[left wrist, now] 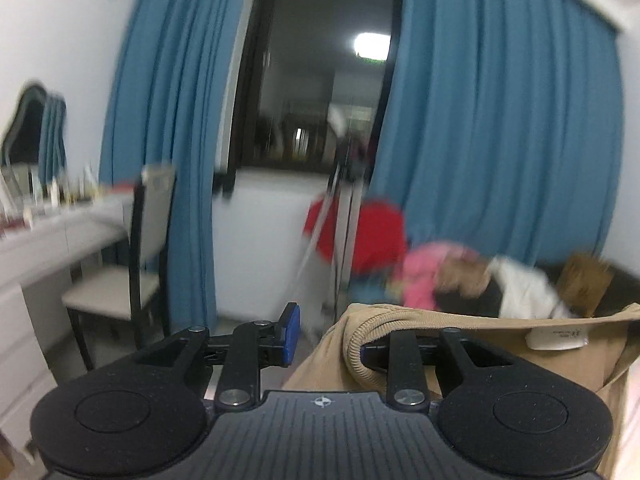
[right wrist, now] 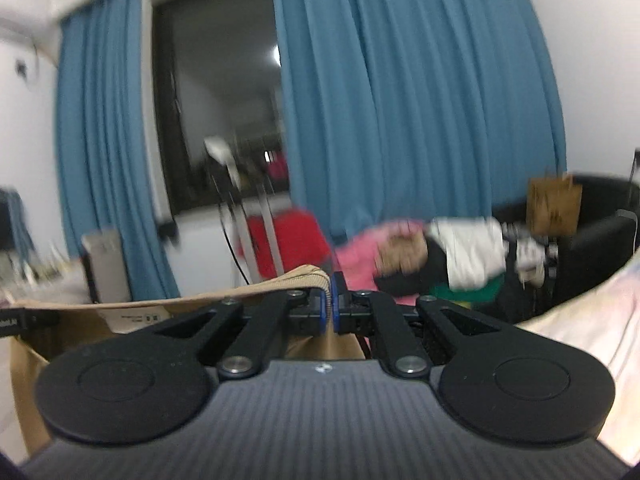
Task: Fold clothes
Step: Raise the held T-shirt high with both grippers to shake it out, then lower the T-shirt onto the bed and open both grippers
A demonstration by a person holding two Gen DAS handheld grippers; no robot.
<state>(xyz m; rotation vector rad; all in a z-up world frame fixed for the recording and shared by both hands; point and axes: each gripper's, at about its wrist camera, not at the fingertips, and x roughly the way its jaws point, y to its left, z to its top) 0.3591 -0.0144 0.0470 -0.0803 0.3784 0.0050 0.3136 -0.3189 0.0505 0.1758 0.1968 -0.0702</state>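
While both views blur, a tan garment (left wrist: 480, 344) w/ ribbed hem and white label stretches between grippers: right gripper (right wrist: 330, 306) clamped on its ribbed edge, left gripper (left wrist: 326, 334) apart, fabric draped over one finger.

The garment (left wrist: 500, 344) is plain tan with a ribbed hem and a white label (left wrist: 558, 338). The curtains (left wrist: 500, 120) are solid blue. At mid-frame a bag (left wrist: 376, 236) is red, beside pink cloth (left wrist: 424, 276) and white cloth (left wrist: 524, 288). The grippers' pads (left wrist: 291, 330) are blue.
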